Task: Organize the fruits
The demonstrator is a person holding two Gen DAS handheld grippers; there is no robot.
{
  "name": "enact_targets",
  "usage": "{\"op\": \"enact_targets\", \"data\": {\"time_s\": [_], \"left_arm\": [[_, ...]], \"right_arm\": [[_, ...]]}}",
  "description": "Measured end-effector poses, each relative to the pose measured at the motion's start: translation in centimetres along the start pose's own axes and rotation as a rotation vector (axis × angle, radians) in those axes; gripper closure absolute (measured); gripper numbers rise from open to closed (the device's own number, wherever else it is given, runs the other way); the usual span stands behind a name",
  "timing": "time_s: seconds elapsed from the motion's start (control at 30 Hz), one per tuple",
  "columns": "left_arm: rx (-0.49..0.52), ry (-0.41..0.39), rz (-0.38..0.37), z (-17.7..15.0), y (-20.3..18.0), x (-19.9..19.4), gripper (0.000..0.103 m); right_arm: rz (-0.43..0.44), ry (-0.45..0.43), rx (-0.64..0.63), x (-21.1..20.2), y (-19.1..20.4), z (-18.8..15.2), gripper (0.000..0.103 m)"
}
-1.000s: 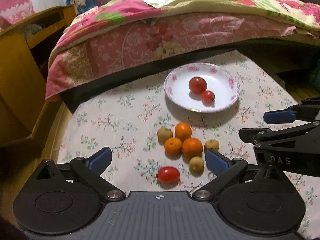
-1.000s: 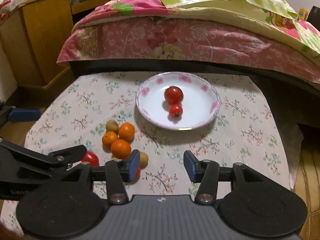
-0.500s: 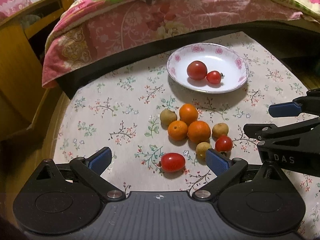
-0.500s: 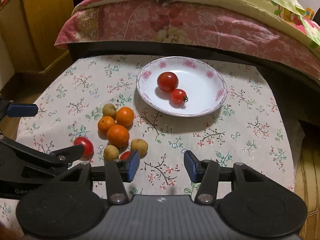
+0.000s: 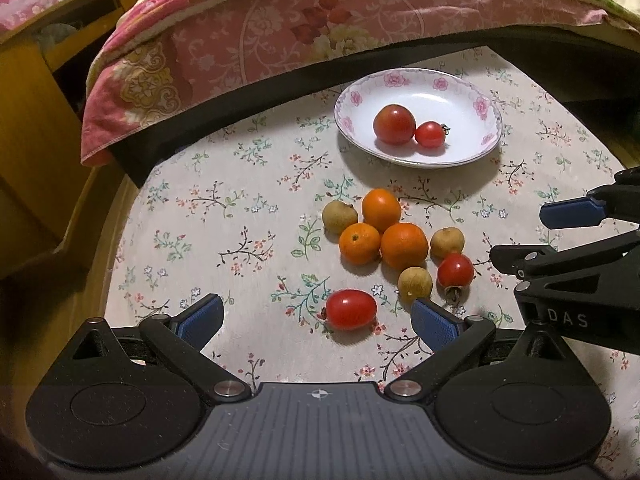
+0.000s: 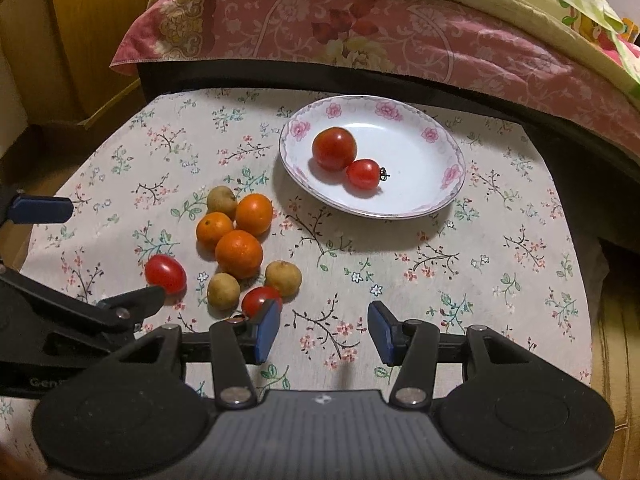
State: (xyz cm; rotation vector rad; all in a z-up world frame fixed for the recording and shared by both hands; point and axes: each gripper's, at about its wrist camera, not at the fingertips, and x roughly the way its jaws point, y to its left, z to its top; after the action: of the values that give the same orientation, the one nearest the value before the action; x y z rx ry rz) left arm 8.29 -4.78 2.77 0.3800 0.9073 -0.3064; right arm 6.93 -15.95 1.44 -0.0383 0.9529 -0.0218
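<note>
A white shallow plate with pink flower rim (image 5: 486,110) sits in the upper right of the left wrist view and holds a large round red tomato (image 5: 394,124) touching a small red cherry tomato (image 5: 429,134). Below it, on the floral-clothed desk (image 5: 240,216), three orange mandarins (image 5: 404,245) cluster with three brownish longans (image 5: 339,216) (all loose on the cloth). An oval red tomato (image 5: 351,308) lies between the left gripper's (image 5: 318,318) spread, empty fingers. The right gripper (image 6: 324,330) hovers with fingers apart, another small red tomato (image 6: 260,300) just beside its left pad.
</note>
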Motion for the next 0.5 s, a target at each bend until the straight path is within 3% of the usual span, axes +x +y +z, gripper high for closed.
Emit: {"op": "enact_targets", "data": {"time_s": [0.5], "left_arm": [[0.014,0.006,0.005,-0.08,-0.22,0.15,0.002]], "right_arm": [[-0.014,0.02,-0.014,0.24,0.05,0.03,0.056]]}}
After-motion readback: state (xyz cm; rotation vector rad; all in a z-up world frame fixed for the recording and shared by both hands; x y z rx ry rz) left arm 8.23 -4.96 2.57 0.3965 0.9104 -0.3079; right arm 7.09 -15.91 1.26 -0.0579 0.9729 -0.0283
